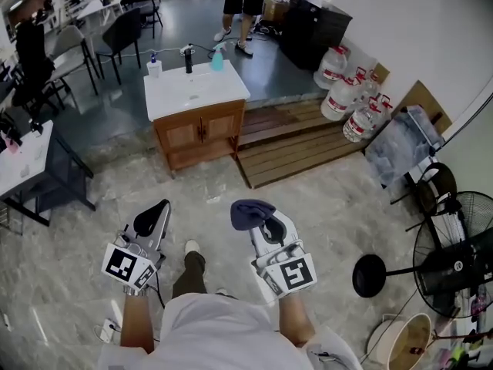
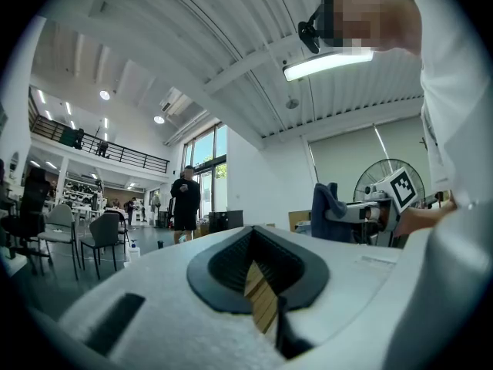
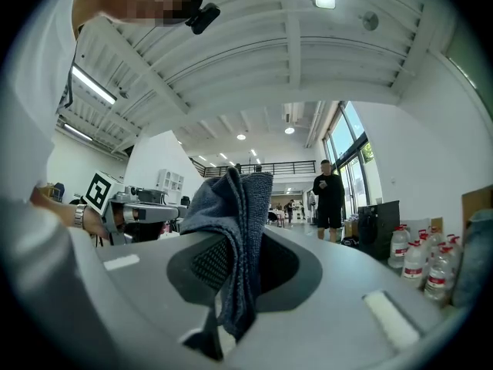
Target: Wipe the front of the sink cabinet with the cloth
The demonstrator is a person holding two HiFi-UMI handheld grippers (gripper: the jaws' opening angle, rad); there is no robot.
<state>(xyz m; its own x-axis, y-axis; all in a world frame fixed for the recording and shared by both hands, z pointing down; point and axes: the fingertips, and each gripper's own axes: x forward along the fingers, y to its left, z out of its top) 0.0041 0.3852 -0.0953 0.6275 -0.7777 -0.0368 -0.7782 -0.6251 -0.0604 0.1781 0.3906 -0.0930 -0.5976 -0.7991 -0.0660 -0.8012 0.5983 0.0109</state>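
- A white table (image 1: 23, 156) is standing at the left edge of the floor (image 1: 323, 206), and black chairs (image 1: 123, 33) are sitting behind it toward the far-left corner.
- The left gripper (image 1: 150, 220) is hovering over the near part of the marbled floor. Its jaws are pressing together with nothing between them, and its marker cube (image 1: 125, 265) is facing up.
- The sink cabinet (image 1: 199, 133) is standing well ahead of both grippers, toward the far side of the floor. Its two wooden doors are facing the person, and nothing is touching them.
- On its white countertop (image 1: 192, 95), a soap bottle (image 1: 154, 66) is sitting at the back-left corner. A black tap (image 1: 188, 58) is rising at the middle of the back edge, and a teal bottle (image 1: 217, 58) is sitting near the back-right corner.
- A person in dark shorts (image 1: 243, 6) is standing beyond the cabinet.
- The right gripper (image 1: 260, 222) is hovering just right of the left one, with its jaws clamping a dark blue cloth (image 1: 251, 211). In the right gripper view the cloth is bunching above the jaws and hanging down between them. It is staying well apart from the cabinet front.
- A slatted wooden platform (image 1: 300, 141) is lying on the floor just beside the cabinet's right side.
- Large water jugs (image 1: 347, 91) are clustering against the wall beyond the platform's far-right end.
- A black pedestal fan (image 1: 454, 245) is standing at the right edge of the floor.
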